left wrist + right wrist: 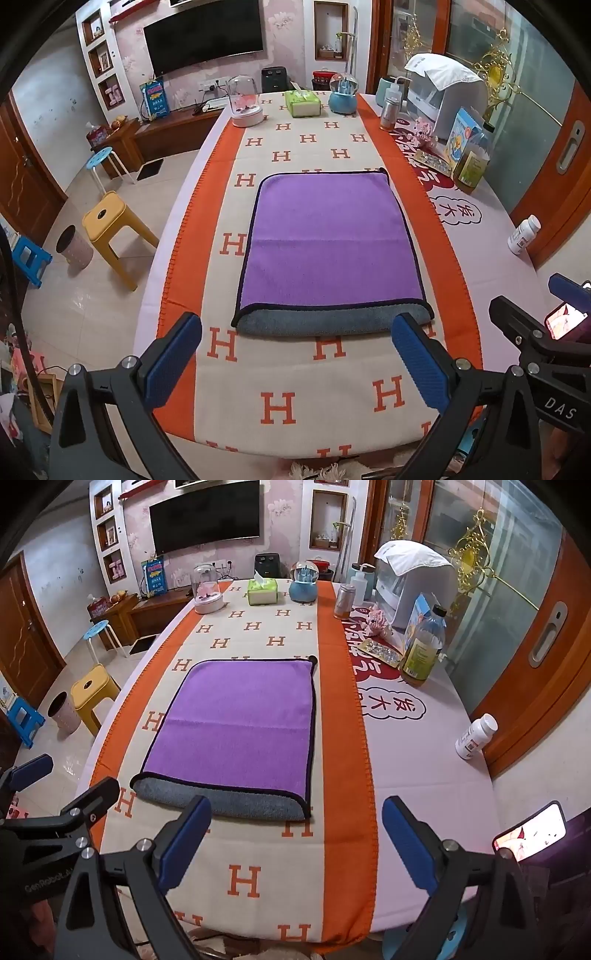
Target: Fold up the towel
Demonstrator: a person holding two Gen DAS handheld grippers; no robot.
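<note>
A purple towel (328, 240) with a dark border lies flat on the H-patterned cloth, folded over so its grey underside (332, 323) shows along the near edge. It also shows in the right wrist view (240, 723). My left gripper (295, 362) is open and empty, hovering just short of the towel's near edge. My right gripper (295, 845) is open and empty, near the towel's near right corner. Each gripper shows at the edge of the other's view.
An orange-bordered H-patterned cloth (280, 406) covers the table. At the far end stand a glass dome (245, 105), tissue box (301, 103) and snow globe (343, 94). Bottles (421, 646), a white pill bottle (474, 736) and an appliance (417, 583) line the right side. Stools (107, 225) stand on the floor left.
</note>
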